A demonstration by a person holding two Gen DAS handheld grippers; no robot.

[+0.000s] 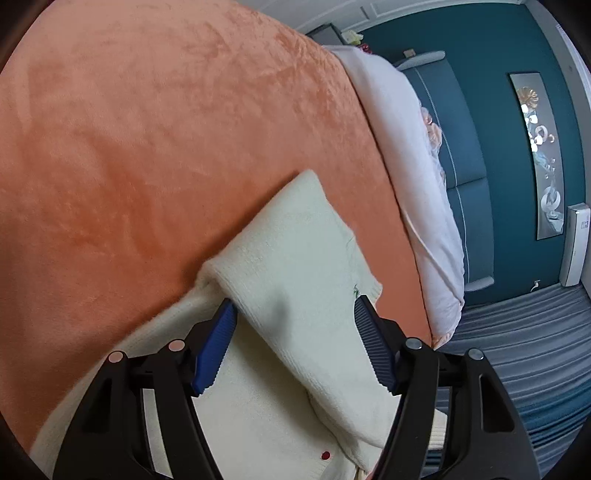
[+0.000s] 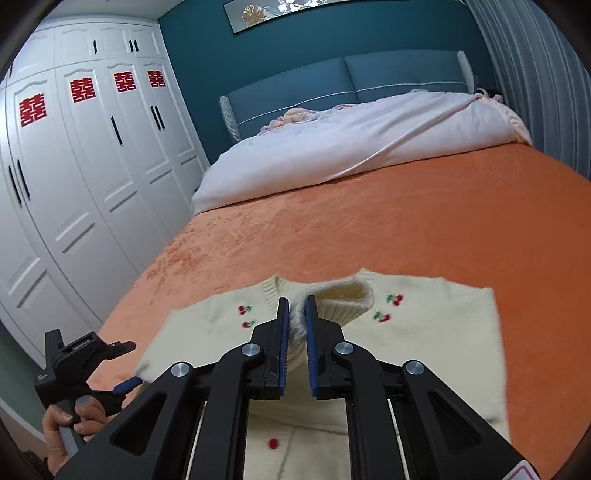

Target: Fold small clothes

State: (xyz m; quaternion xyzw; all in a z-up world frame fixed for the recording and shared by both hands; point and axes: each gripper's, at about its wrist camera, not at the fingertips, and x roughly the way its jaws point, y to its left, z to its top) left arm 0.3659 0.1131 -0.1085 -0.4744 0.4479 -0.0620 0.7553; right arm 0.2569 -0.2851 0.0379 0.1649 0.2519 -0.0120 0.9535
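Cream knit cardigan [image 2: 207, 332] with embroidered cherries [image 2: 394, 299] and a red button [image 2: 273, 443] lies flat on the orange plush bedspread [image 2: 406, 229], near its foot edge, closer to the wardrobe-side edge than the curtain side. Right gripper [image 2: 296, 306]: blue-padded tongs nearly together, clamped on the ribbed cuff of the cardigan's sleeve [image 2: 343, 295], which is lifted above the garment's chest and bunched between the pads. Left gripper [image 1: 295, 306]: tongs wide apart, straddling a folded sleeve [image 1: 295, 266] that lies diagonally over the cardigan body; the left pad tip sits against the sleeve's edge, the right pad at its far side, nothing pinched. In the right wrist view the left gripper [image 2: 127, 386] shows at the cardigan's lower-left corner, one blue fingertip touching the knit edge, with the person's hand [image 2: 70, 424] on its handle. White duvet [image 2: 351, 147] is heaped at the head end of the bed, against the blue padded headboard [image 2: 332, 81]. White wardrobe [image 2: 85, 184] carries four red double-happiness "囍" decals [image 2: 83, 89] on its doors. Small print on the left gripper's camera mount is too blurred to read. A framed floral picture [image 2: 280, 11] hangs on the teal wall [image 2: 192, 74]; grey curtain [image 2: 535, 74] on the far side.
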